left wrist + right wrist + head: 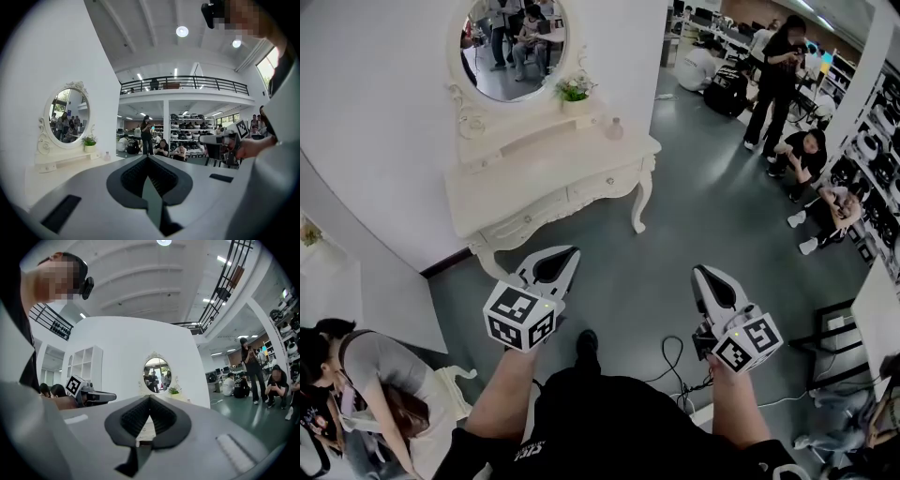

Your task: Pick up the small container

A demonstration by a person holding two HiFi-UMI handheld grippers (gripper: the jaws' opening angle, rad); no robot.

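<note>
Small container (614, 128), a pale pinkish bottle, stands upright on the raised back shelf of the white counter (544, 183), near that shelf's right end. A potted plant (575, 91) sits to its left on the same shelf, close but apart from it, under the oval mirror (514, 42) in its carved white frame. The left gripper view shows the bottle (107, 156) as a tiny shape right of the plant (89, 140).

Both grippers are held low in front of the person, well short of the counter, with a stretch of floor between them and its front edge. The left gripper (567, 255) points toward the counter's curved legs; its jaws are clenched with nothing between them. The right gripper (701, 272) is off to the right, past the counter's end, and its jaws also meet at the tips, empty. The container is well apart from both, up and ahead of the left one.

The floor (712, 206) is dark grey-green and glossy, with a black cable (675, 361) looping beside the person's shoe (587, 343). A curved white wall (375, 112) backs the counter. One person stands (773, 80) and another crouches (802, 155) at the far right by dark racks (872, 159); a third bends over at the lower left (384, 384).
</note>
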